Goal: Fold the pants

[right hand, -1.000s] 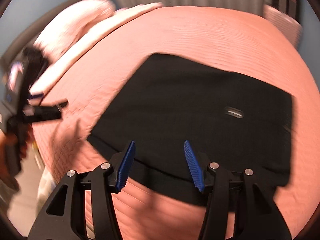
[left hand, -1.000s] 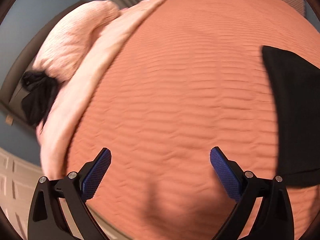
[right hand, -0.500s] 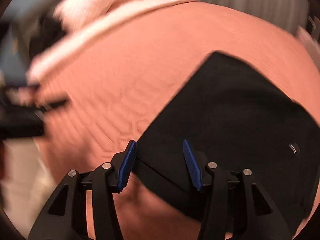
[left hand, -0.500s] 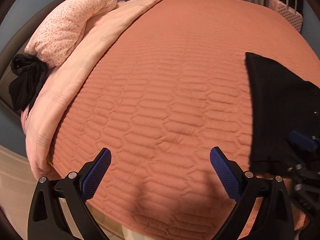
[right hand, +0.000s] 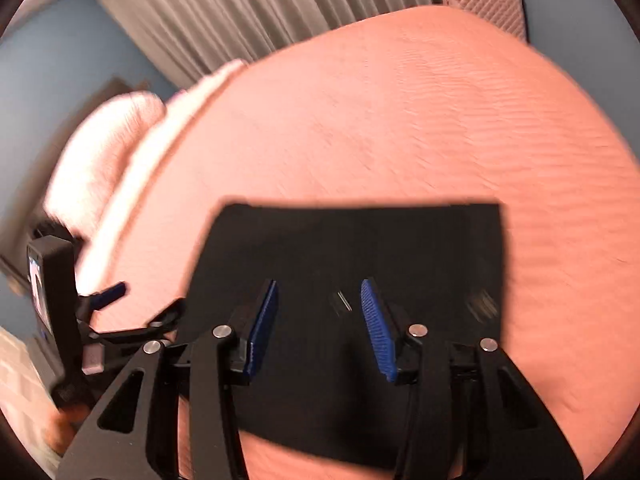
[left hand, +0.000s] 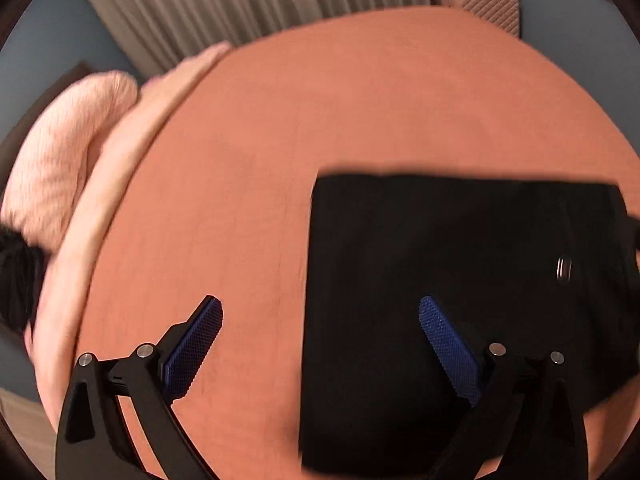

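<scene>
A salmon-orange quilted bedspread (left hand: 280,168) fills most of both views and stretches away ahead of both tongs. Grey pleated curtains (right hand: 248,12) hang beyond its far edge. A pale pink pillow (left hand: 60,168) and a folded-back pink sheet (left hand: 132,152) lie far to the left of the left gripper. A quilted pink suitcase (right hand: 484,0) stands past the far right corner of the bed.

The black pants (right hand: 360,248) lie flat on the bedspread as a folded, roughly rectangular block. In the right wrist view they sit directly under and ahead of the right gripper (right hand: 318,320), whose blue pads are parted with nothing between them, hovering over the cloth. In the left wrist view the pants (left hand: 460,280) lie ahead and to the right; the left gripper (left hand: 320,344) is spread wide, straddling the pants' left edge, its right pad over the cloth and its left pad over bare bedspread. Whether either pad touches the fabric cannot be told through the blur. The left gripper (right hand: 120,308) also shows at the left of the right gripper.
</scene>
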A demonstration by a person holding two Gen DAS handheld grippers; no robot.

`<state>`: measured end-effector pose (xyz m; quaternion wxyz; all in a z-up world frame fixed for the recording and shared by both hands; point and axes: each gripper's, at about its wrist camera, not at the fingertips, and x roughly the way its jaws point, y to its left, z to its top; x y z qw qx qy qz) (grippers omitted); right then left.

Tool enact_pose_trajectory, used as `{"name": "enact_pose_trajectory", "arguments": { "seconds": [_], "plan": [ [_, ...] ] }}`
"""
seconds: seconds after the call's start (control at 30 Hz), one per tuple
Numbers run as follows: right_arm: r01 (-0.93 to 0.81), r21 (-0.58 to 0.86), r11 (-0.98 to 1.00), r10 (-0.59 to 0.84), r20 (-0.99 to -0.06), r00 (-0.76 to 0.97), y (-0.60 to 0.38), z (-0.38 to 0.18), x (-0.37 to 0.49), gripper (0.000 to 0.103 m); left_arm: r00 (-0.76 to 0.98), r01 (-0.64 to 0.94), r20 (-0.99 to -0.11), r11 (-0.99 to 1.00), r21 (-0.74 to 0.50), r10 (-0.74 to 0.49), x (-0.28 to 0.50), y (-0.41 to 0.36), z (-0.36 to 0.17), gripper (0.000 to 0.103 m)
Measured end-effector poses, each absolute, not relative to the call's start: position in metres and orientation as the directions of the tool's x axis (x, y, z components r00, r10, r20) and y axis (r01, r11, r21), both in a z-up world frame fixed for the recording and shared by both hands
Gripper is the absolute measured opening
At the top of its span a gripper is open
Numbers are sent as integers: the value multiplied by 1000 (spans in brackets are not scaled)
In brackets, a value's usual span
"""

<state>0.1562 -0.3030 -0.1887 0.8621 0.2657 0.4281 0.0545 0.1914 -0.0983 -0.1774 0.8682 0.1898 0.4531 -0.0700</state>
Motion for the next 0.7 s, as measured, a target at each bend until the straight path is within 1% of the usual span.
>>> {"name": "enact_pose_trajectory", "arguments": {
  "seconds": [0.03, 0.07, 0.1, 0.13, 0.17, 0.2, 0.23, 0.27, 0.3, 0.33, 0.37, 0.4, 0.43, 0.47, 0.5, 0.53, 0.57, 0.6, 0.63, 0.67, 0.7],
  "plan": [
    [127, 531, 838, 354, -705, 614, -302, -196, 172, 43, 578, 307, -813, 905, 294, 69, 216, -114, -183, 98],
    [122, 537, 835, 380, -722, 578, -298, -213, 192, 43, 556, 313, -826, 898, 308, 89, 236, -122, -193, 98],
    [127, 510, 851, 371, -754, 542, -291, -227, 203, 41, 528, 310, -841, 895, 321, 119, 257, -127, -207, 98],
    [134, 487, 863, 362, -782, 507, -302, -248, 215, 33, 494, 307, -854, 886, 347, 164, 284, -128, -229, 98],
    [163, 502, 850, 361, -778, 514, -315, -254, 217, 15, 483, 299, -856, 884, 358, 184, 300, -124, -240, 98],
    [221, 529, 819, 355, -770, 530, -331, -258, 216, 0, 458, 301, -875, 899, 317, 155, 318, -115, -247, 98],
    [281, 561, 779, 341, -754, 562, -345, -253, 212, 0, 415, 288, -905, 931, 223, 88, 332, -106, -244, 98],
    [296, 557, 776, 318, -751, 578, -345, -247, 210, 1, 400, 274, -915, 946, 175, 54, 339, -100, -241, 98],
    [250, 529, 811, 304, -747, 591, -333, -236, 212, 7, 417, 263, -908, 949, 176, 53, 344, -98, -235, 98],
    [164, 495, 853, 327, -753, 571, -319, -234, 219, 6, 458, 239, -884, 945, 224, 94, 345, -100, -231, 98],
    [116, 434, 894, 311, -784, 537, -310, -240, 227, 4, 516, 206, -837, 922, 329, 183, 347, -104, -232, 98],
    [99, 363, 926, 271, -825, 496, -308, -255, 234, 0, 527, 214, -818, 895, 390, 231, 350, -108, -240, 98],
    [99, 416, 904, 316, -806, 500, -315, -263, 235, 0, 513, 243, -822, 876, 416, 248, 352, -109, -250, 98],
    [148, 503, 852, 367, -774, 517, -330, -264, 232, 0, 511, 246, -825, 879, 409, 241, 352, -105, -249, 98],
    [194, 488, 851, 326, -781, 533, -335, -257, 225, 0, 518, 236, -828, 894, 381, 216, 346, -97, -239, 98],
    [210, 435, 875, 263, -794, 548, -336, -245, 220, 8, 530, 226, -827, 909, 351, 188, 338, -88, -226, 97],
    [226, 308, 924, 139, -821, 554, -331, -229, 206, 12, 555, 222, -819, 923, 316, 147, 322, -76, -207, 97],
    [221, 230, 948, 70, -825, 560, -326, -219, 195, 13, 576, 223, -810, 931, 287, 112, 308, -68, -193, 98],
    [214, 192, 958, 37, -821, 570, -324, -213, 178, 15, 590, 226, -804, 940, 256, 77, 290, -61, -181, 98],
    [221, 175, 960, 15, -814, 581, -319, -206, 162, 21, 596, 236, -802, 948, 216, 35, 270, -56, -169, 98],
    [231, 168, 958, -2, -805, 593, -315, -201, 146, 48, 597, 232, -802, 953, 195, 18, 252, -55, -162, 98]
  ]
}}
